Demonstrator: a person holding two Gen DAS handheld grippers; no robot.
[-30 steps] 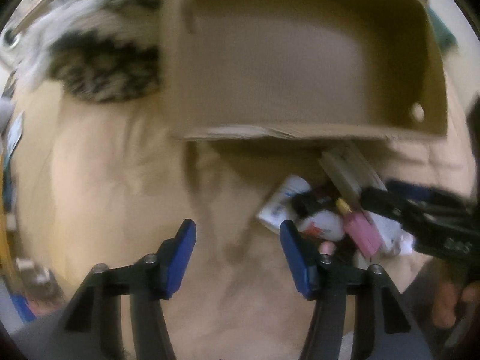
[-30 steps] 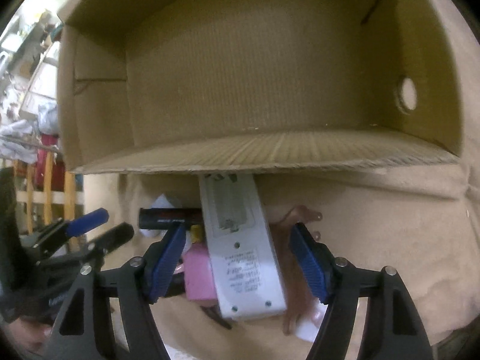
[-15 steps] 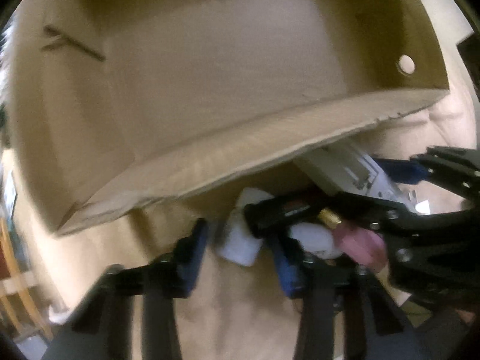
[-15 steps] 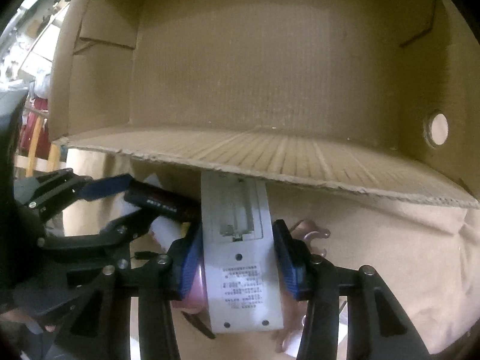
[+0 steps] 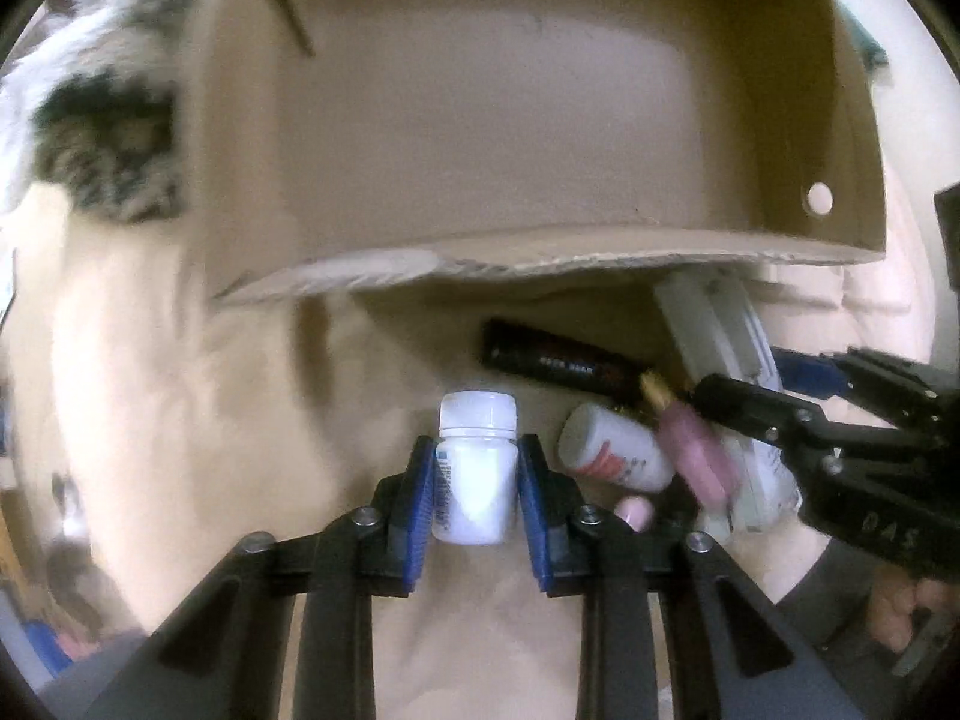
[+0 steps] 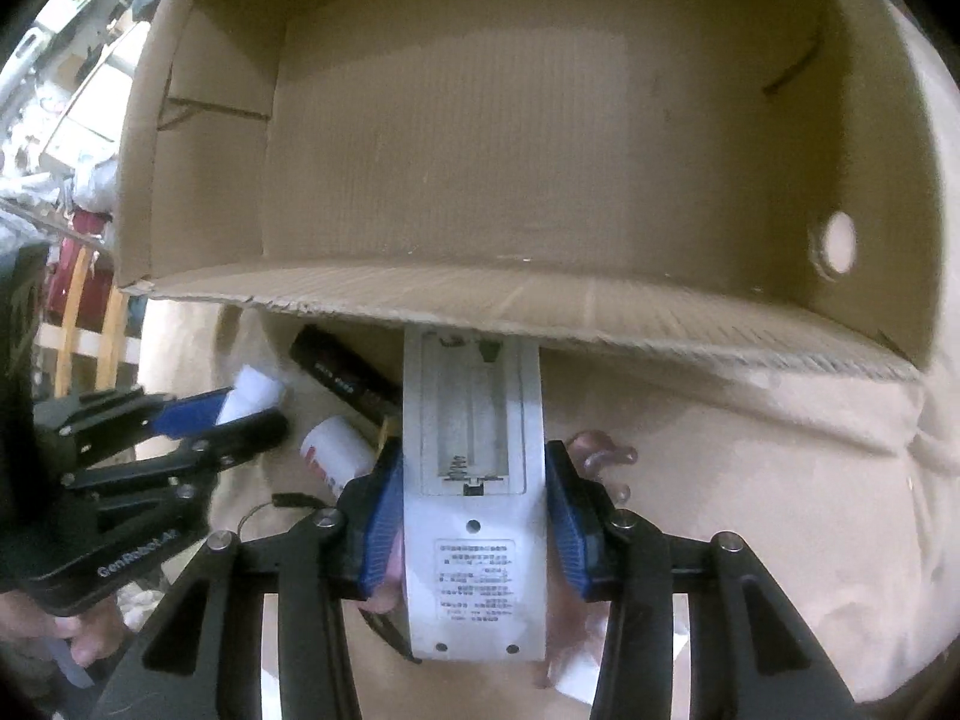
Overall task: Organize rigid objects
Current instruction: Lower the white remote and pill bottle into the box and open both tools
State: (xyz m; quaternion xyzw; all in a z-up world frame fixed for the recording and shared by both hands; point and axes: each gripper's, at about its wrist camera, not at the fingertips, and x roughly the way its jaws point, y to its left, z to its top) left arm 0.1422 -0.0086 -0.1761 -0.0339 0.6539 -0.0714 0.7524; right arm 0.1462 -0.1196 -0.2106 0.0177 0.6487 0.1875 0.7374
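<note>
A small white bottle (image 5: 477, 480) with a white cap stands between the blue pads of my left gripper (image 5: 475, 450); its jaws are closing and the pads press its sides. My right gripper (image 6: 473, 456) is closing on a long white remote (image 6: 474, 540), back side up with its battery bay uncovered, pads against both edges. The remote's far end reaches under the near wall of an empty cardboard box (image 6: 480, 294). Between the grippers lie a black tube (image 5: 564, 360), a white bottle with red print (image 5: 612, 450) and a pink item (image 5: 696, 450).
Everything rests on a beige cloth (image 5: 150, 390). A black-and-white furry fabric (image 5: 102, 138) lies left of the box. A pinkish clip (image 6: 600, 450) lies right of the remote. Cluttered shelves (image 6: 78, 120) show at far left.
Both grippers narrowed from wide apart. The left one slid right and down around the white bottle and took hold of it; the right one closed onto the remote.
</note>
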